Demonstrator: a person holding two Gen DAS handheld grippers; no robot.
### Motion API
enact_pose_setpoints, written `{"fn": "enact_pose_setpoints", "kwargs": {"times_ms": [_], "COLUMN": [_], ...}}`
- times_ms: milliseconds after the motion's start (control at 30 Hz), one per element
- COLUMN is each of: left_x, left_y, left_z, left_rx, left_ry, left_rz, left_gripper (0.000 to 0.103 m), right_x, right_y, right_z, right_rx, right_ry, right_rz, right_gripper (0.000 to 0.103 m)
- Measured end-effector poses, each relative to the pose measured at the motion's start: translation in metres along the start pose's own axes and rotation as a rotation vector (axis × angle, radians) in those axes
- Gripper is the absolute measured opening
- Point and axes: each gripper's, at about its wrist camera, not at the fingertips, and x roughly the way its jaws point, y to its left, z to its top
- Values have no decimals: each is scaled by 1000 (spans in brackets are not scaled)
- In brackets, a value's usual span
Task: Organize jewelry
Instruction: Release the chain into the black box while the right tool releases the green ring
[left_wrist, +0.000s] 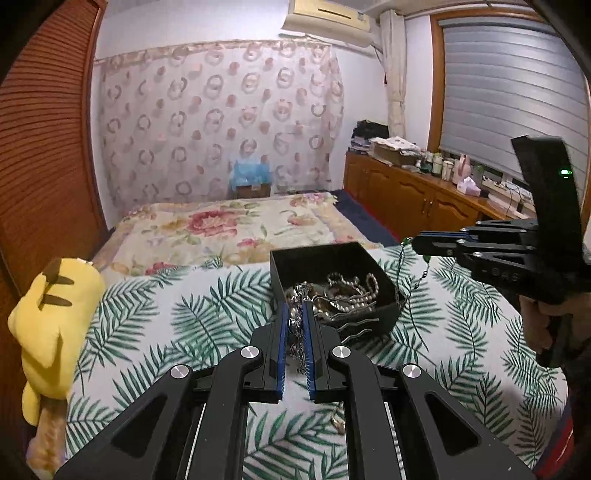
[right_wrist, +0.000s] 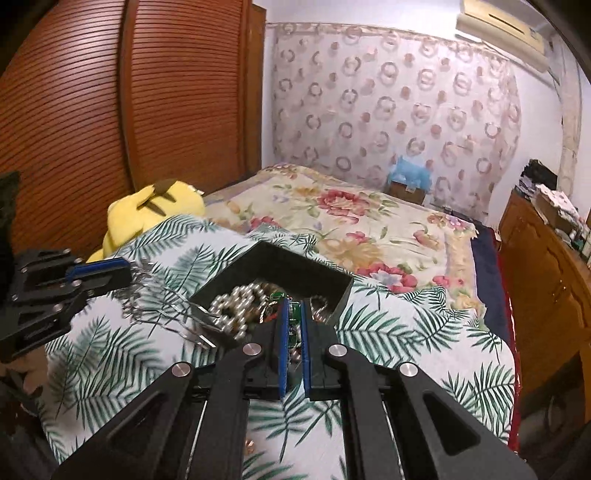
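Observation:
A black open box (left_wrist: 325, 258) sits on the palm-leaf cloth, holding pearl beads (left_wrist: 354, 288) and metal pieces; it also shows in the right wrist view (right_wrist: 295, 266). My left gripper (left_wrist: 297, 314) is shut on a silver chain (left_wrist: 295, 332) just in front of the box; it shows at the left of the right wrist view (right_wrist: 129, 273). My right gripper (right_wrist: 291, 314) is shut on a green bead necklace (right_wrist: 294, 308) at the box's near edge. In the left wrist view it (left_wrist: 413, 243) holds the green necklace (left_wrist: 400, 273) hanging beside the box.
A yellow plush toy (left_wrist: 51, 314) lies at the cloth's left edge. Silver wavy hairpins (left_wrist: 354, 325) stick out over the box's front. A floral bed (left_wrist: 229, 229) lies behind, wooden cabinets (left_wrist: 406, 192) to the right, a slatted wardrobe (right_wrist: 110, 110) to the left.

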Motion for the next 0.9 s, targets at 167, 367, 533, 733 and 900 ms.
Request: {"fn": "enact_pose_setpoints", "kwargs": {"times_ms": [167, 367, 533, 733, 900], "left_x": [7, 22, 35, 47, 59], "left_y": [4, 4, 3, 1, -4], "left_z": [10, 15, 15, 18, 24], "left_rx": [-1, 4, 3, 6, 17], "left_ry": [-9, 4, 25, 41, 54], "left_rz": [13, 24, 30, 32, 26], "left_gripper": [7, 7, 7, 7, 7], "right_x": [15, 26, 34, 34, 30], "right_y": [-4, -7, -12, -20, -23], "right_z": [6, 8, 0, -10, -22], "right_rx": [11, 31, 53, 68, 83], "right_ry": [0, -8, 8, 20, 28], "right_rz": [3, 5, 18, 25, 11], "right_gripper": [7, 8, 23, 23, 23]}}
